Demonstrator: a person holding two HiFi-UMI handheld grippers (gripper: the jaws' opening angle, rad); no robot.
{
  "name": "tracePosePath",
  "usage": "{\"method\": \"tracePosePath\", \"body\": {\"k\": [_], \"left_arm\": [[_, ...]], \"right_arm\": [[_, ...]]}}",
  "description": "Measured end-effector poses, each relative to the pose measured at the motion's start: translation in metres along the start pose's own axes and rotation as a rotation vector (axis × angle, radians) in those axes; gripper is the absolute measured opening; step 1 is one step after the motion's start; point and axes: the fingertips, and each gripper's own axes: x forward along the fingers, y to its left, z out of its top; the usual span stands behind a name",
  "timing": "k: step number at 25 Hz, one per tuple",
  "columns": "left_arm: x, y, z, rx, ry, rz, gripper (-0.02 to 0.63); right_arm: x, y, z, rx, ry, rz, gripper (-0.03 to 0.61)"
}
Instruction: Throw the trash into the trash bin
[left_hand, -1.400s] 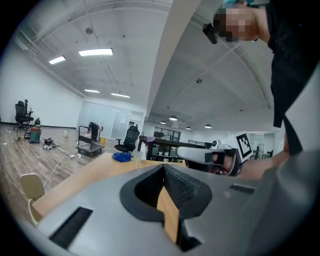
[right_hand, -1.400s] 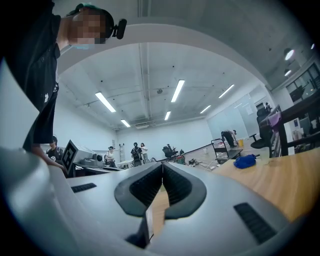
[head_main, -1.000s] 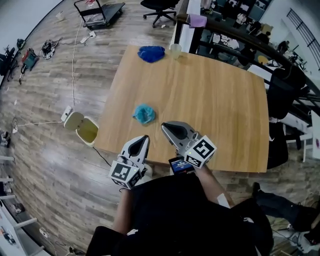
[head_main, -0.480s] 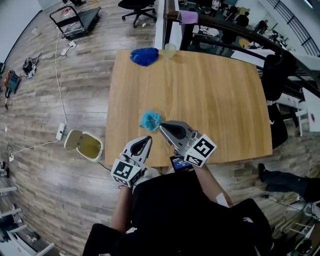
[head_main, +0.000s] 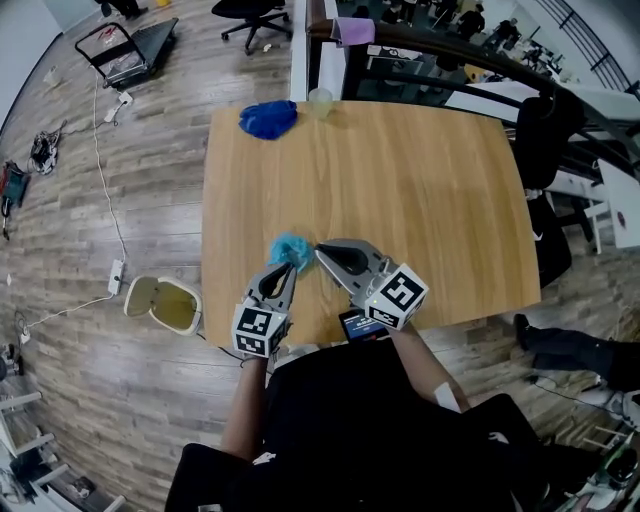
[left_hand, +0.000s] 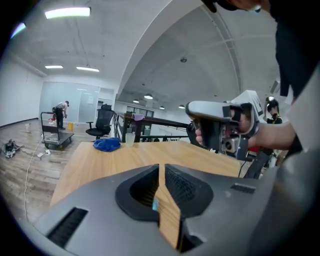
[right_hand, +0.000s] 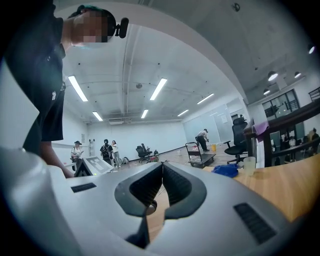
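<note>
Both found closed, nothing clamped: left gripper (head_main: 289, 270) tip by blue trash (head_main: 290, 247) on counter (head_main: 400, 180); right gripper (head_main: 322, 248) alongside.

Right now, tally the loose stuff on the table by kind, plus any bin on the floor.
Blue wads: 2, pale wad and dark wad
Cup: 1
Trash bin: 1
Total: 4
</note>
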Motion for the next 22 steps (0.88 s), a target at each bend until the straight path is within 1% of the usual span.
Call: {"method": "tracePosePath", "body": {"k": [1,3,6,7,8,9,11,13,15,18,19,21,22], "left_arm": [[0.006,0.006,-0.006,-0.01,0.028,0.006,0.038],[0.019,0.02,-0.022,-0.021,0.093,0.023,0.144],[0.037,0.036,-0.056,-0.026,0.188,0.057,0.201],[0.042,0.041,-0.068,-0.021,0.216,0.068,0.208],[0.047,0.046,-0.079,-0.014,0.241,0.077,0.252],[0.053,0.052,-0.087,-0.004,0.262,0.083,0.28],[0.065,0.062,-0.1,0.007,0.303,0.089,0.282],[0.076,0.067,-0.115,-0.007,0.348,0.106,0.282],[0.082,0.072,-0.126,-0.011,0.372,0.161,0.281],[0.088,0.08,-0.133,0.025,0.386,0.226,0.276],[0.089,0.082,-0.135,0.044,0.399,0.244,0.241],[0.087,0.085,-0.14,0.102,0.426,0.282,0.053],[0.086,0.085,-0.142,0.118,0.435,0.289,0.045]], "right_arm": [[0.001,-0.003,0.0,0.001,0.001,0.0,-0.002],[0.004,-0.009,-0.002,0.015,0.002,-0.001,-0.002],[0.0,-0.015,-0.015,0.043,0.019,-0.007,-0.002],[-0.002,-0.015,-0.02,0.049,0.029,-0.009,-0.002],[-0.003,-0.014,-0.024,0.053,0.038,-0.011,-0.002],[-0.004,-0.015,-0.026,0.056,0.044,-0.012,-0.002],[-0.006,-0.018,-0.029,0.062,0.053,-0.02,-0.002],[-0.012,-0.024,-0.035,0.078,0.062,-0.036,-0.002],[-0.018,-0.028,-0.042,0.095,0.068,-0.047,-0.002],[-0.02,-0.03,-0.048,0.111,0.076,-0.053,-0.002],[-0.02,-0.031,-0.05,0.116,0.079,-0.055,-0.002],[-0.021,-0.032,-0.052,0.122,0.084,-0.058,-0.002],[-0.022,-0.032,-0.052,0.123,0.084,-0.059,-0.002]]}}
